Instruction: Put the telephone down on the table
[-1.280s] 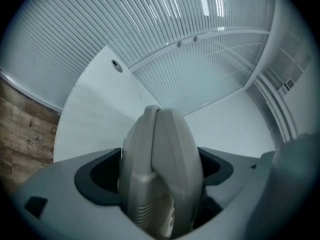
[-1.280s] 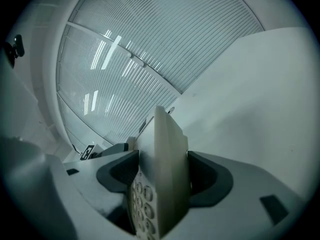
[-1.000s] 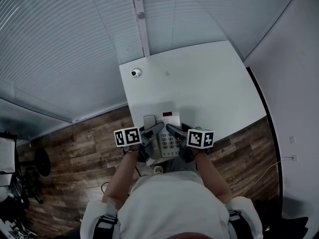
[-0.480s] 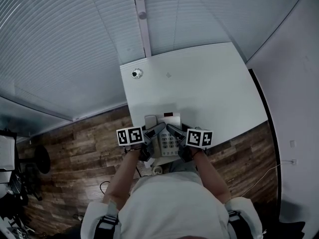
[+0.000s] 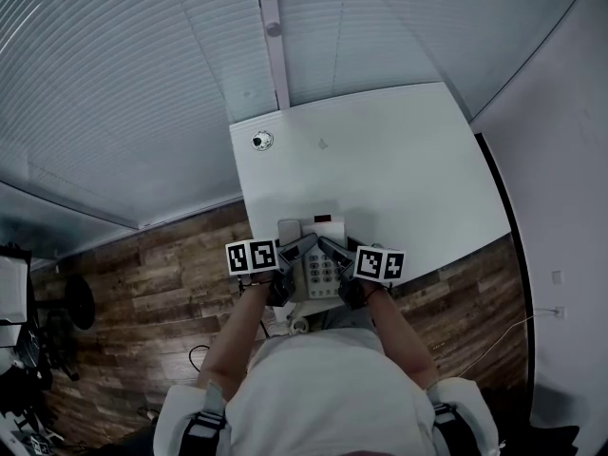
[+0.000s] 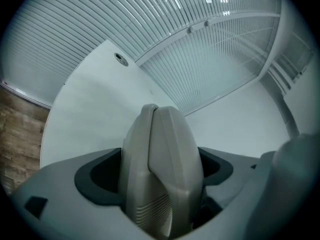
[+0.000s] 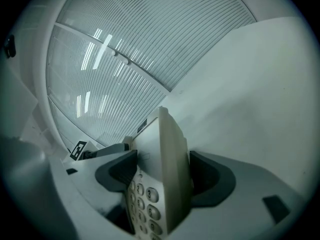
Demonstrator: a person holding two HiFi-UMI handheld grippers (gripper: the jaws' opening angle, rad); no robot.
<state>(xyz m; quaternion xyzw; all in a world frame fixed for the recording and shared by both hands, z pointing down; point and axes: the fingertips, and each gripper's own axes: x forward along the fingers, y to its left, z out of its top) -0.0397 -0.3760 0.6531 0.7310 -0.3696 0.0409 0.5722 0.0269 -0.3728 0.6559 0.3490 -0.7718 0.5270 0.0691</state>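
Note:
A pale grey desk telephone (image 5: 313, 266) with a keypad and its handset on the left is held over the near edge of the white table (image 5: 380, 160). My left gripper (image 5: 296, 246) is shut on the phone's handset side, and the handset (image 6: 162, 169) fills the left gripper view between the jaws. My right gripper (image 5: 328, 246) is shut on the phone's right edge; the keypad body (image 7: 160, 179) stands between its jaws in the right gripper view. Whether the phone touches the table cannot be told.
A small round fitting (image 5: 262, 141) sits near the table's far left corner. Slatted blinds (image 5: 142, 84) run behind the table, a white wall (image 5: 560, 160) stands at the right, and wooden floor (image 5: 152, 283) lies to the left.
Both grippers and the telephone have shifted slightly forward toward the table; the left marker cube has moved a little to the right. The grip is unchanged.

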